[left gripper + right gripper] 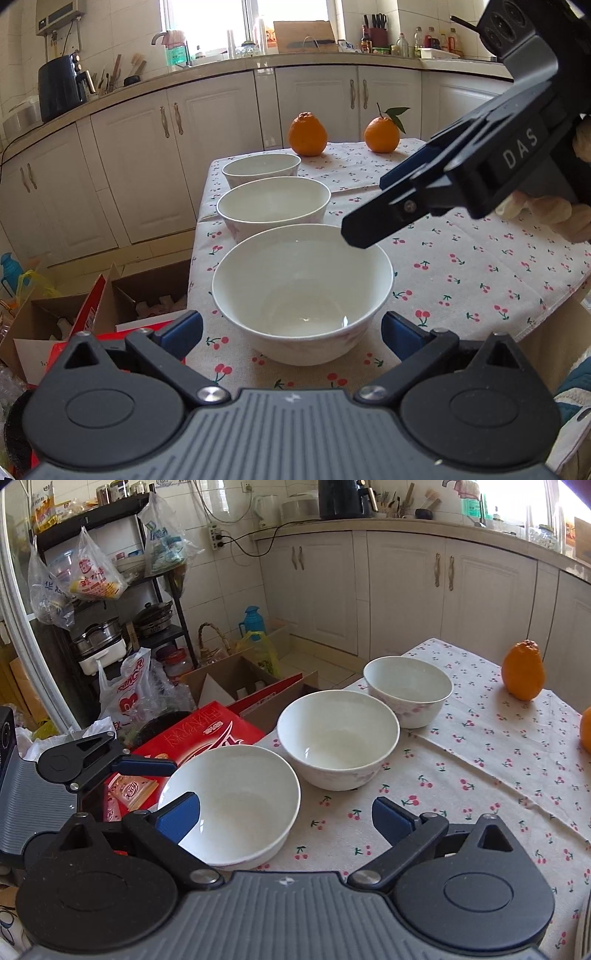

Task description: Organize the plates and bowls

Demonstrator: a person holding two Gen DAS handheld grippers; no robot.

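Observation:
Three white bowls stand in a row along the left edge of the table. In the left wrist view the near bowl (303,291) sits between the fingers of my left gripper (291,332), which is open and close to its sides. The middle bowl (273,201) and far bowl (262,168) line up behind it. My right gripper (380,203) reaches in from the upper right, just above the near bowl's far rim. In the right wrist view my right gripper (284,818) is open, its left finger over the near bowl (232,797). Beyond are the middle bowl (338,738) and far bowl (408,690).
The table wears a cherry-print cloth (461,258). Two oranges (307,134) (382,134) sit at its far end. Cardboard and red boxes (221,734) crowd the floor beside the table's left edge. A person's hand (554,214) holds the right gripper. Kitchen cabinets (218,147) lie beyond.

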